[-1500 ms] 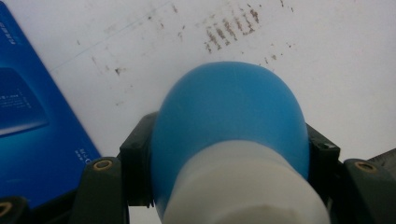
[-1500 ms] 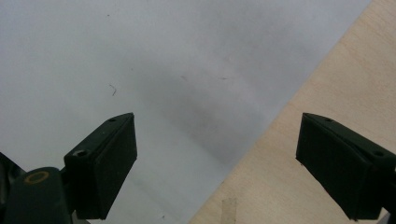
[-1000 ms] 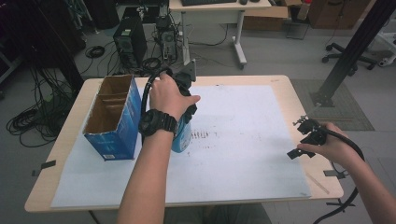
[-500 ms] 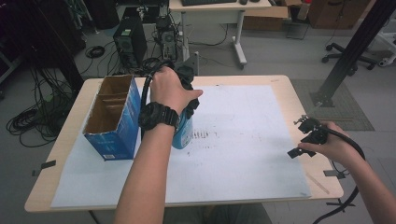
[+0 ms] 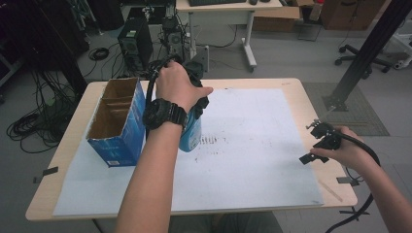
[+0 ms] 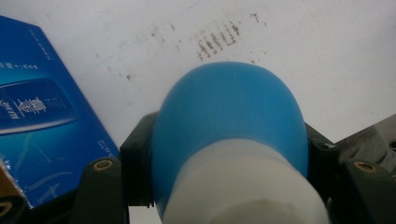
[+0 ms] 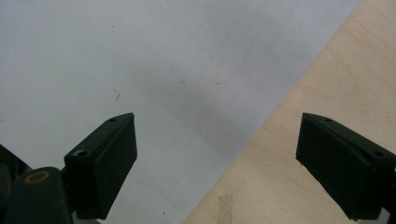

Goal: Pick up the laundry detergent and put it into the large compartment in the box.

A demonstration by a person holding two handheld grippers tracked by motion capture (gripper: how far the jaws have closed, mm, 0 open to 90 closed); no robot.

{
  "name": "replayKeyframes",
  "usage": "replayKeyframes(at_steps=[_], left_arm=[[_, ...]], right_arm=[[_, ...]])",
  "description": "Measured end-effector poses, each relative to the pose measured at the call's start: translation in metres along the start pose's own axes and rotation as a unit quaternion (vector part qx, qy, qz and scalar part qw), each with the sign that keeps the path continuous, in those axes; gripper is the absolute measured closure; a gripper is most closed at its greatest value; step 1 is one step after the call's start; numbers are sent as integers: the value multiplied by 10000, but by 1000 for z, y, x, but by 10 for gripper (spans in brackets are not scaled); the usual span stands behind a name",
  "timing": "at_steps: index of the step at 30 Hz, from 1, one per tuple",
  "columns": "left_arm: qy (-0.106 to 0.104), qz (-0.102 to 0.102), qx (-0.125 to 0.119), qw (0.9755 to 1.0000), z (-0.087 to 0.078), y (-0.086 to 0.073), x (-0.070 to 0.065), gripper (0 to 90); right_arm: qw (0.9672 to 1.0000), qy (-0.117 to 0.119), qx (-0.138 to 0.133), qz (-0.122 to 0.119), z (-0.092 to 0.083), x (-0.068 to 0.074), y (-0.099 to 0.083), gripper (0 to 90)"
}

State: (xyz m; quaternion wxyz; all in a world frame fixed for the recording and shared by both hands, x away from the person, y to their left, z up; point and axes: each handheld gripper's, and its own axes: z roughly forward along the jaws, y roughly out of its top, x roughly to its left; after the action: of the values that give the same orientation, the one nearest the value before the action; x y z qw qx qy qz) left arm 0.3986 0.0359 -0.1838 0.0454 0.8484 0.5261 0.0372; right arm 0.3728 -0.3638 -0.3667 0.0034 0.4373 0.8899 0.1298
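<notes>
At the near right edge of the counter (image 5: 291, 85), the right gripper (image 5: 318, 143) rested low in the person's hand, and its fingers (image 7: 105, 161) stood wide apart with nothing between them, over the border of the white paper sheet (image 5: 262, 145) and the bare wood.

Farther in, on the left half, the left gripper (image 5: 194, 104) pointed down and its fingers (image 6: 135, 168) were clenched on a blue bottle (image 5: 191, 133) with a white lower part. In the left gripper view the fingers pressed on both sides of the round blue body. The bottle hung just beside the open blue carton (image 5: 119, 124), close above the paper sheet near some dark marks.

I judge that the bottle is plastic, rather light and smooth, so it can slip or turn between the fingers. Its wall may give a little if it is squeezed hard. A good place to hold seems to be the wide round body, where the fingers already sat, and not the narrow end.

Compared with one second before, the left hand and the bottle were a little higher over the counter. The right gripper was in the same place, and the carton was not moved.
</notes>
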Motion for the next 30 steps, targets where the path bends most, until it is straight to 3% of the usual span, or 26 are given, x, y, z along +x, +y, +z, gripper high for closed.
replayKeyframes(at_steps=[30], left_arm=[[-54,-68,14,10000,-25,4,4,375]], right_arm=[[10000,21,-34,34,-2,-2,1,126]])
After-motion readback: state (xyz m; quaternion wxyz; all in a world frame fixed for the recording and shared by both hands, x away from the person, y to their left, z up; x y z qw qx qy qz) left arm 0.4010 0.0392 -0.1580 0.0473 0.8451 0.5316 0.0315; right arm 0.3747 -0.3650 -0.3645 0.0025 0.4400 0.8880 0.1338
